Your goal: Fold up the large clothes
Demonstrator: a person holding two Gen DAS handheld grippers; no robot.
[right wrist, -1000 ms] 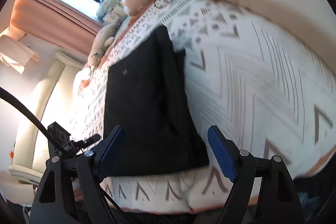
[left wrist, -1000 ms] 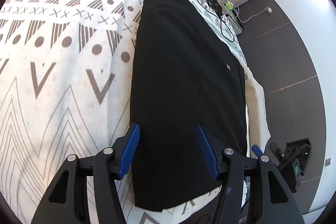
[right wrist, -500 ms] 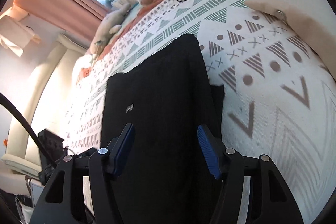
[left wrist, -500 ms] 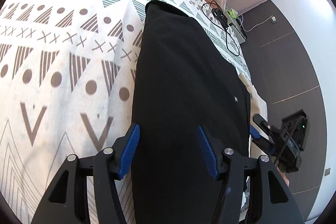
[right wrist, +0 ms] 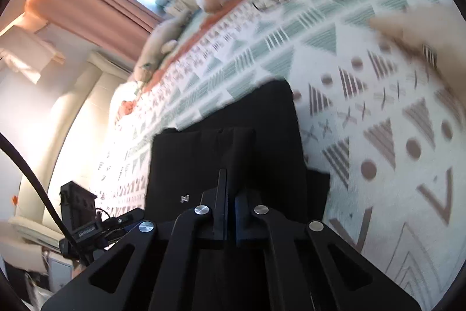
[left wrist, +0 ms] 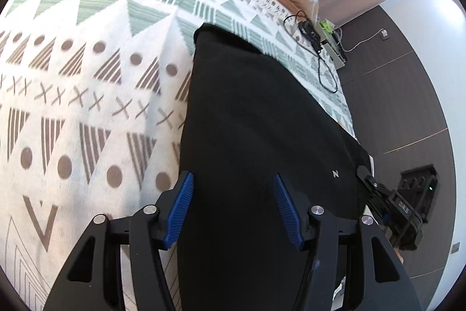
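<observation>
Since a second ago, the right tongs [right wrist: 228,212] have snapped closed; whether any cloth is caught between them I cannot tell. They sit at the bottom middle of the right view, over the folded black cloth garment [right wrist: 233,153]. It lies flat on the bed's white blanket with grey and green triangles [left wrist: 87,107]. At the bottom middle of the left view, the left tongs [left wrist: 231,206] are half open above the garment [left wrist: 262,136], gripping nothing.
</observation>
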